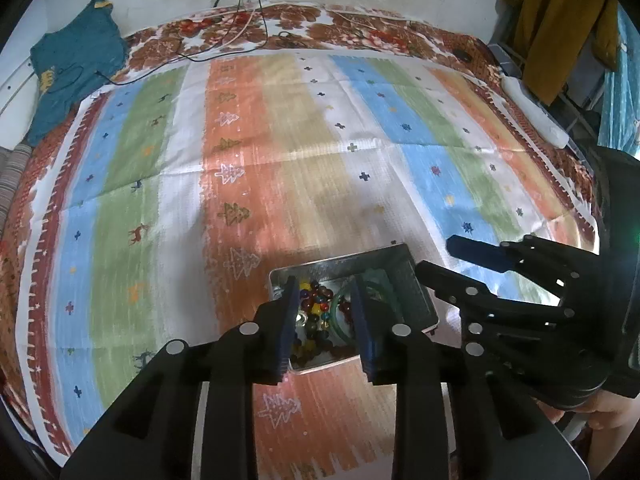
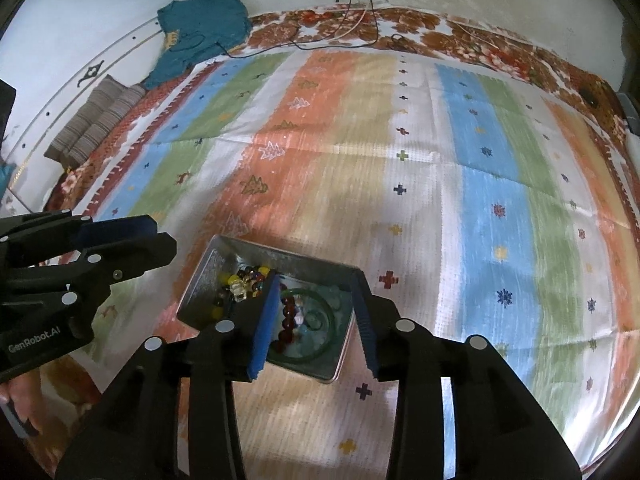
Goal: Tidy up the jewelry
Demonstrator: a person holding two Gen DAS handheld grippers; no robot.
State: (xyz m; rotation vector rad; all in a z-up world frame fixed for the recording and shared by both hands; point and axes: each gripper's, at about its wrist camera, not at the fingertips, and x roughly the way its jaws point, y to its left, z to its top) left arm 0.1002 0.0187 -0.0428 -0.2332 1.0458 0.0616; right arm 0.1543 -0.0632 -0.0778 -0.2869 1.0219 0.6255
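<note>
Left wrist view: the left gripper (image 1: pixel 326 320) hangs over a metal tin (image 1: pixel 416 280) on the striped bedspread (image 1: pixel 160 200), jaws parted, holding nothing; the right gripper (image 1: pixel 440 256), also spread and empty, waits just beside it. Mixed beads (image 1: pixel 316 300) and a green bangle (image 1: pixel 340 320) fill the tin.

Right wrist view: jaws wide over the bangle (image 2: pixel 324 344). Sorting looks barely begun; next likely calls for pinching one piece cleanly.

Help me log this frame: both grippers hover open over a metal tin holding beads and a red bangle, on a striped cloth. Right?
Nearly. The bangle is green, not red, as the right wrist view shows. Otherwise yes: left gripper and right gripper open over the metal tin with beads on the striped cloth.
</note>
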